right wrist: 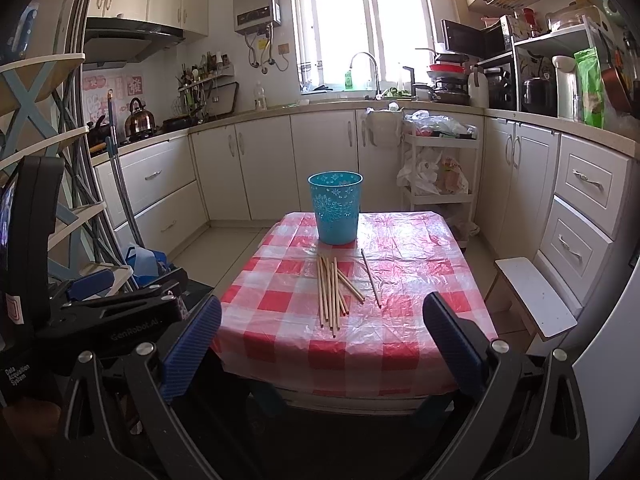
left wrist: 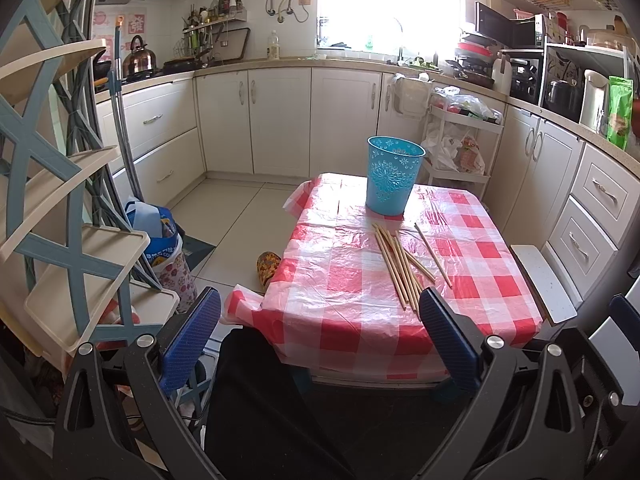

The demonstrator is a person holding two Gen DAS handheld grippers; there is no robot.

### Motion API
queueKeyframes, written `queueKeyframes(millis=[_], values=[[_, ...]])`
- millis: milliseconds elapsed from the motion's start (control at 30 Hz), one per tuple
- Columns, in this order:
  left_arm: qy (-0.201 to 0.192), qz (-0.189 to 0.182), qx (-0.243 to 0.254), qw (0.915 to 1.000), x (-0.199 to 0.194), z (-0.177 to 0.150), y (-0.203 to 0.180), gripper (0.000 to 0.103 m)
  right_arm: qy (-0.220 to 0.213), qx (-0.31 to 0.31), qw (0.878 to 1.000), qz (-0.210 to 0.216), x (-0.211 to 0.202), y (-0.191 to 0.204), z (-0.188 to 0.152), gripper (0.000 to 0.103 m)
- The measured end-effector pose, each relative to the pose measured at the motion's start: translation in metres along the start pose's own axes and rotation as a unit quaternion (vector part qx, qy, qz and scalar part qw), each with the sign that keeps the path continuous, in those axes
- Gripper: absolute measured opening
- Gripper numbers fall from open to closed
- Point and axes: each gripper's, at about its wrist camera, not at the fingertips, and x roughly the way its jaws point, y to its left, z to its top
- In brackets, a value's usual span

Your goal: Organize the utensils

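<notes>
Several wooden chopsticks (left wrist: 400,264) lie in a loose bundle on the red-checked tablecloth (left wrist: 344,280), with one chopstick (left wrist: 434,254) apart to the right. A blue plastic cup-shaped bin (left wrist: 393,175) stands upright behind them. My left gripper (left wrist: 320,340) is open and empty, held before the table's near edge. In the right wrist view the bundle (right wrist: 331,290), the single chopstick (right wrist: 371,278) and the bin (right wrist: 335,207) lie straight ahead on the tablecloth (right wrist: 420,280). My right gripper (right wrist: 322,354) is open and empty, before the near edge.
A shelf rack (left wrist: 68,200) stands at the left, with bags (left wrist: 168,252) at its foot. A white stool (left wrist: 544,280) sits right of the table. A white trolley (left wrist: 460,148) stands behind. Kitchen cabinets (left wrist: 280,120) line the walls. The left gripper's body (right wrist: 100,308) shows in the right wrist view.
</notes>
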Motion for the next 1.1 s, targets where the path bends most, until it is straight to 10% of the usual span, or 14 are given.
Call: queueKeyframes(millis=[1100], values=[[0.004,-0.002,0.002,1.0000,-0.0011,-0.0058,-0.0029,0.095,0.026,0.001,1.000,0.000,0.0028,0.0021,-0.0020,0.097]])
